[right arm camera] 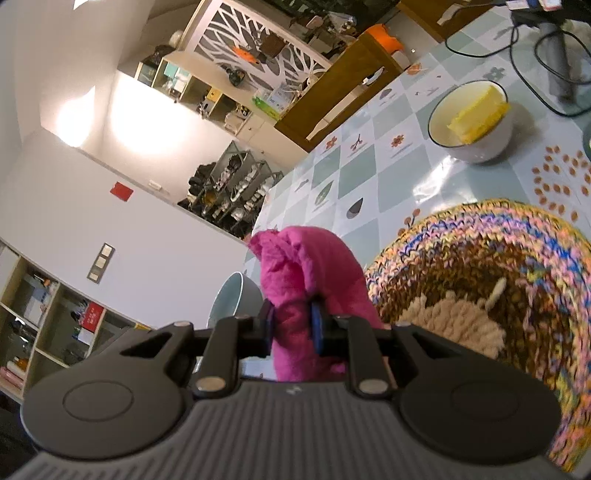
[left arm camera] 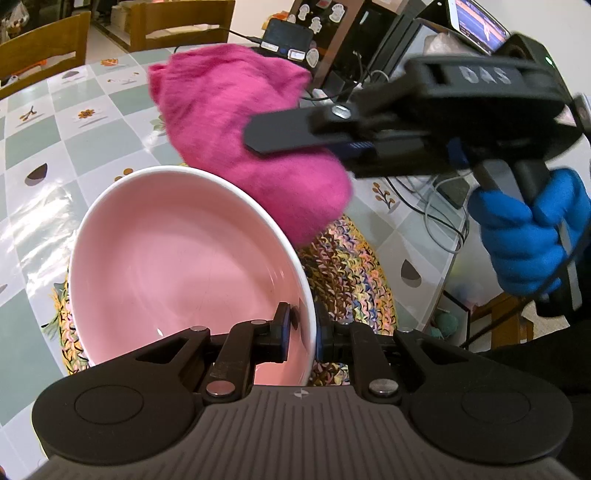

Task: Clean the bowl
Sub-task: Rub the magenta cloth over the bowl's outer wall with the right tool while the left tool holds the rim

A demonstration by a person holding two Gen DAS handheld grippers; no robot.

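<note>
My left gripper is shut on the rim of a pink bowl with a white rim, one finger inside and one outside; the bowl is tilted above a woven mat. My right gripper is shut on a magenta fluffy cloth. In the left wrist view the right gripper holds the cloth up and to the right of the bowl, just beyond its rim. The bowl's grey outside shows behind the cloth in the right wrist view.
The table has a checked cloth. A white bowl holding a yellow sponge stands farther off. A beige tufted piece lies on the mat. Cables and electronics crowd the right side. Wooden chairs stand behind.
</note>
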